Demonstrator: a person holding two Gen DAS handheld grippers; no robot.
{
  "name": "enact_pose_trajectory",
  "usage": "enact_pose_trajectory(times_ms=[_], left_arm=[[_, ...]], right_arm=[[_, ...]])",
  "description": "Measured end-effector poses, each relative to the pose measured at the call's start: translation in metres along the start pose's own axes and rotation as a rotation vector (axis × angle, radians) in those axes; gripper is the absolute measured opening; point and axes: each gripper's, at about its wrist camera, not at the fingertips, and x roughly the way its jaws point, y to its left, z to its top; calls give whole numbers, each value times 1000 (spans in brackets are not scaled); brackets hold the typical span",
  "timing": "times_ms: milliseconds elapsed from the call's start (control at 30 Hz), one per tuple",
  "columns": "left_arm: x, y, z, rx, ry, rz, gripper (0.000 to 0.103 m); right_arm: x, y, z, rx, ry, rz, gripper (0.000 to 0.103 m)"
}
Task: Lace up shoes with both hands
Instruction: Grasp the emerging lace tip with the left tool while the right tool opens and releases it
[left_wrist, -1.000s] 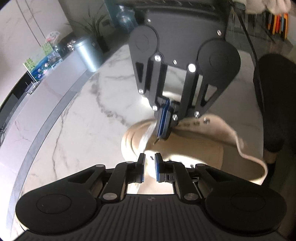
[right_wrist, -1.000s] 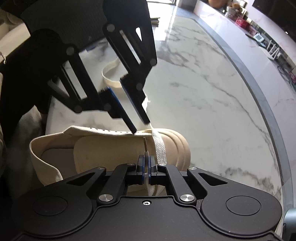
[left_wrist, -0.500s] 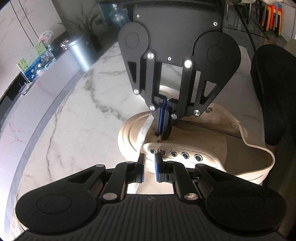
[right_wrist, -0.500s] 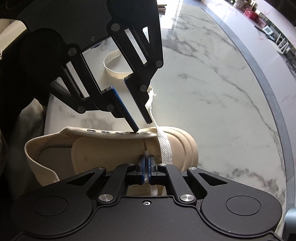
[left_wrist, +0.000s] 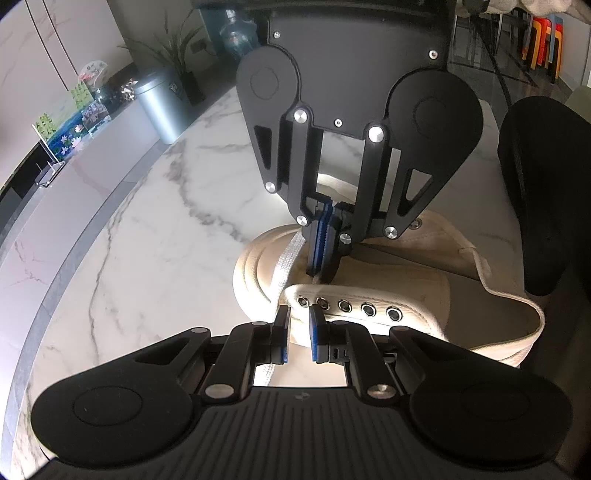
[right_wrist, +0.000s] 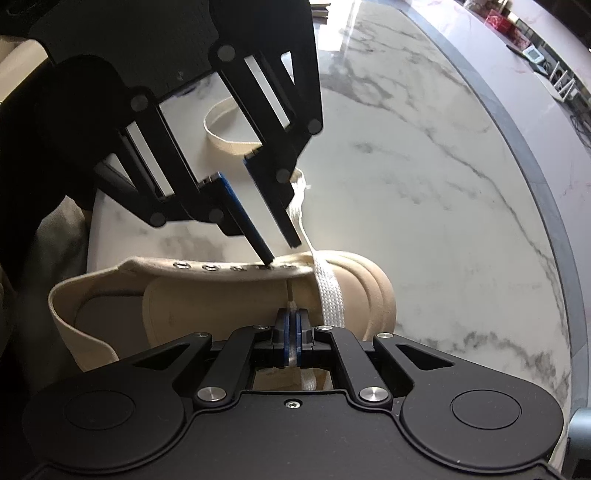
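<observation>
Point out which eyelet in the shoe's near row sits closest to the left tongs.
The second eyelet from the toe end, just past the left tongs; the others run further toward the heel.

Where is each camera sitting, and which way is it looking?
Left wrist view: rides on the left tongs, looking down at the beige shoe on the marble table; its own open fingers show below, the right tongs opposite.
Right wrist view: rides on the right tongs, shut on the lace tip, facing the left tongs.
Both share the shoe, white lace and table.
</observation>
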Motion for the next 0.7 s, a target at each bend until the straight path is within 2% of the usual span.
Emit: enact_pose_trajectory(times_ms=[267, 433, 533, 700], left_arm=[[3, -1, 0, 16, -16, -13, 10], [6, 0, 1, 59, -16, -30, 10], [9, 0, 3, 82, -7, -46, 3], [13, -3, 2, 90, -8, -39, 2]], right_arm=[[-1, 0, 5, 6, -30, 9, 2], [0, 0, 9, -5, -49, 11, 2], [1, -1, 10, -5, -52, 13, 2], [-1, 0, 7, -1, -60, 7, 2]])
